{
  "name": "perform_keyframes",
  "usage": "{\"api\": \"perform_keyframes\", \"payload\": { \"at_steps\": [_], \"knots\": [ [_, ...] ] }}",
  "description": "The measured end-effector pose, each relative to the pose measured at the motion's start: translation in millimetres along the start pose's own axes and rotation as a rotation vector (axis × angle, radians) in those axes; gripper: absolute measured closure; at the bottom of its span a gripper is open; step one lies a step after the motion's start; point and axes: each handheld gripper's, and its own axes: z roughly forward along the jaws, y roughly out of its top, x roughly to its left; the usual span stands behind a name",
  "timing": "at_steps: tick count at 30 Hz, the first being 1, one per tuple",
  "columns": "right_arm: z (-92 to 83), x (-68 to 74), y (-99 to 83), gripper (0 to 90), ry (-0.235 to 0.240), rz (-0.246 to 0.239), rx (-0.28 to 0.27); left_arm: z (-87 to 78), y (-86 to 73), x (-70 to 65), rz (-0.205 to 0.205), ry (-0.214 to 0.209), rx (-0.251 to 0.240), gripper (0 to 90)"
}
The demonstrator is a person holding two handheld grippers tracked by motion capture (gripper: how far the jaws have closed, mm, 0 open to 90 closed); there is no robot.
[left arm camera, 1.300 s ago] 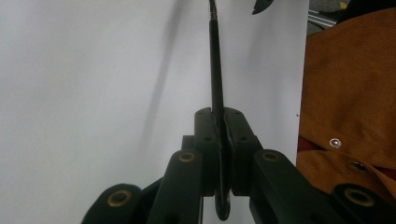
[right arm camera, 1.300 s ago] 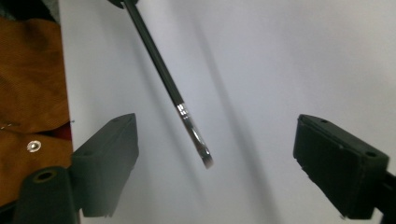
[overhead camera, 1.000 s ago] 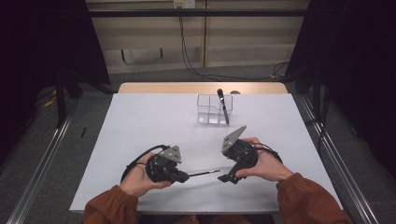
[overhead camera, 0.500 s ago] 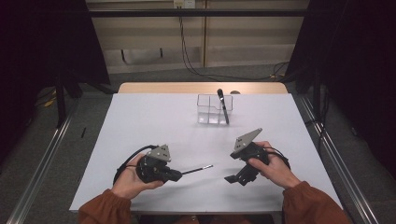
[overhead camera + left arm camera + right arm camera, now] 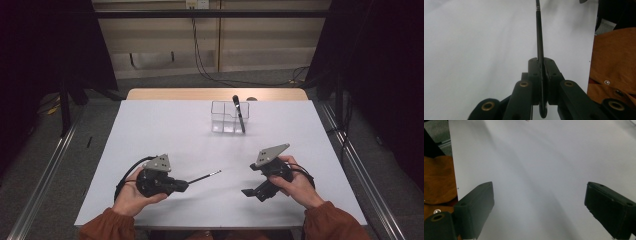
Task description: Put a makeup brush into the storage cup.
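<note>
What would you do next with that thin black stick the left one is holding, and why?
Probably carry the stick up toward the clear holder at the far side of the table. The left hand-held gripper is shut on the stick, which juts out free, and a black pen already stands in the holder. The right hand-held gripper is open and empty.

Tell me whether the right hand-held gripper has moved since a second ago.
Yes. The right hand-held gripper has pulled back toward the table's near edge and to the right, farther from the clear organizer.

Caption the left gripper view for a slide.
Left tool clamps a thin black pen above the white table.
</note>
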Motion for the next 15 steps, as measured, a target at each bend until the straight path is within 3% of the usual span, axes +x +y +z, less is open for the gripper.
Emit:
{"api": "perform_keyframes", "payload": {
  "at_steps": [4,11,15],
  "knots": [
    [-1.0,-0.3,-3.0,4.7,0.005,0.022,-0.044,-0.8,-2.0,1.6,-0.014,0.003,-0.028,85.4],
    [1.4,4.0,-8.8,5.7,-0.002,0.035,-0.094,-0.1,-1.7,-0.7,-0.006,0.017,-0.063,85.4],
    [2.5,7.1,-10.5,7.5,-0.008,0.036,-0.149,0.5,-2.1,-1.8,0.002,0.022,-0.087,85.4]
  ]
}}
